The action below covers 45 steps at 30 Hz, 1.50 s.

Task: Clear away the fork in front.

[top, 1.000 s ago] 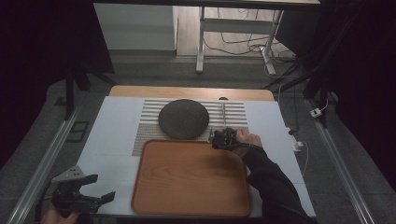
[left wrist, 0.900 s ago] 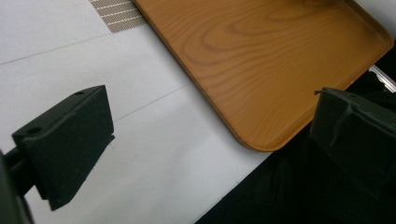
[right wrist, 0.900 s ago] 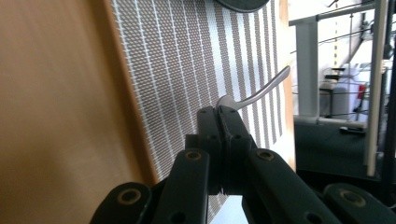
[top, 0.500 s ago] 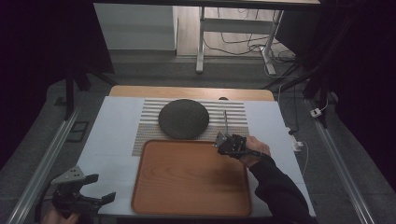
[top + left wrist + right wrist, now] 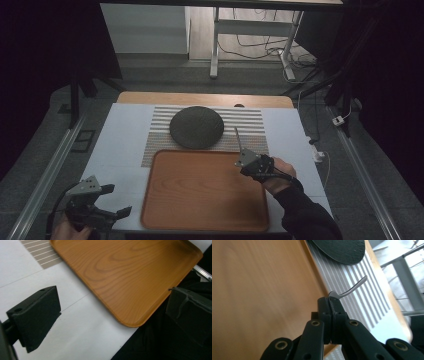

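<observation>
**Right claw pinches a piece of cutlery over the tray's far right corner**

The right claw [image 5: 329, 305] is clamped tight, its two black jaws pressed together on one end of a thin metal utensil [image 5: 352, 288]. The handle curves away from the jaws, out over the striped placemat [image 5: 362, 300]. Which kind of utensil it is I cannot say for sure, since the clamped end is hidden between the pads; it may be a fork or a spoon. In the high view the right claw [image 5: 245, 161] hangs at the far right corner of the wooden tray [image 5: 200, 200], with the utensil [image 5: 237, 137] standing up out of it, pointing away from the person over the placemat [image 5: 155, 145].

Just beyond the tray, a round dark plate [image 5: 196, 127] lies on the placemat, well apart from the utensil. Tray and placemat sit on a white sheet that covers the tabletop [image 5: 120, 150].

The left claw [image 5: 114, 200] waits near the tray's near left corner, held low over the white sheet. Its jaws stand wide apart with nothing between them; in the left gripper view the left claw [image 5: 113, 312] frames the tray's [image 5: 120, 277] rounded corner and the dark edge beyond the tabletop.
</observation>
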Each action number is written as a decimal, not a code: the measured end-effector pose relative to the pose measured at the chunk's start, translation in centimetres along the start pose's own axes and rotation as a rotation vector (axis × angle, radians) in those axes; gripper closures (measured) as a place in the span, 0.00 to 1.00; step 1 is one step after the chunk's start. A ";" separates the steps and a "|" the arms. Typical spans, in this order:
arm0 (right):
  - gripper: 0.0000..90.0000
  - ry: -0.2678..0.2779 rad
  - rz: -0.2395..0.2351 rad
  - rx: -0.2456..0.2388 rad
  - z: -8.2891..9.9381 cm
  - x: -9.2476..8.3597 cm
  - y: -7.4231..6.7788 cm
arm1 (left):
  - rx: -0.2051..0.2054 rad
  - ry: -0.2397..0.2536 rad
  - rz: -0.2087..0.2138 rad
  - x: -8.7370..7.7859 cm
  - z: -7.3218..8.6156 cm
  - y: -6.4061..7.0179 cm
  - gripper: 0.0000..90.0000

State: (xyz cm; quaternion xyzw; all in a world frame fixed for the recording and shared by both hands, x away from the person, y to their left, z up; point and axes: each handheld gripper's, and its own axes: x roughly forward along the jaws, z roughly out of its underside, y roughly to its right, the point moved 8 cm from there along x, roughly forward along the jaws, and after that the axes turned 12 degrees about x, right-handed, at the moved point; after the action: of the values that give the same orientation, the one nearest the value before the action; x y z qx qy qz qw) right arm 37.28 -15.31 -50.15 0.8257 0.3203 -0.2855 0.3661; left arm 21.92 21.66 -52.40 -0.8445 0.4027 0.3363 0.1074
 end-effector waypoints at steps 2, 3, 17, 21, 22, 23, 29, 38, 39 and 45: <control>1.00 0.021 -0.041 0.044 0.1 -0.7 -0.3 | 0.018 0.000 0.008 0.3 -0.2 0.1 0.00; 1.00 0.033 -0.060 0.061 0.2 -1.0 -0.5 | 0.026 -0.001 0.014 0.5 -0.3 0.1 0.00; 1.00 0.176 -0.295 0.264 0.8 -4.3 -2.1 | 0.086 0.026 0.096 2.9 -3.4 0.8 0.00; 1.00 0.220 -0.388 0.315 0.8 -5.5 -3.0 | 0.130 0.010 0.105 3.9 -4.4 0.8 0.00; 1.00 0.220 -0.388 0.315 0.8 -5.5 -3.0 | 0.140 0.009 0.108 4.2 -4.7 0.8 0.00; 1.00 0.225 -0.402 0.320 0.8 -5.7 -3.2 | 0.151 0.005 0.112 4.4 -5.1 0.8 0.00; 1.00 0.255 -0.508 0.334 0.6 -6.8 -4.7 | 0.214 -0.013 0.148 6.3 -7.2 1.0 0.00; 1.00 0.293 -0.663 0.325 0.0 -7.9 -6.9 | 0.351 -0.066 0.204 9.4 -9.9 2.3 0.00; 1.00 0.296 -0.680 0.321 -0.1 -8.0 -7.1 | 0.374 -0.076 0.213 9.8 -10.2 2.5 0.00; 1.00 0.306 -0.770 0.294 -0.6 -8.5 -8.3 | 0.482 -0.125 0.263 11.9 -11.1 3.3 0.00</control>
State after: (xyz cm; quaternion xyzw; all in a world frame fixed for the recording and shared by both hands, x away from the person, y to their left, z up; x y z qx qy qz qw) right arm 25.89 -13.19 -47.34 0.7223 0.6110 -0.3183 0.0599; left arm 30.11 7.27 -51.54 -0.7126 0.5698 0.2934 0.2852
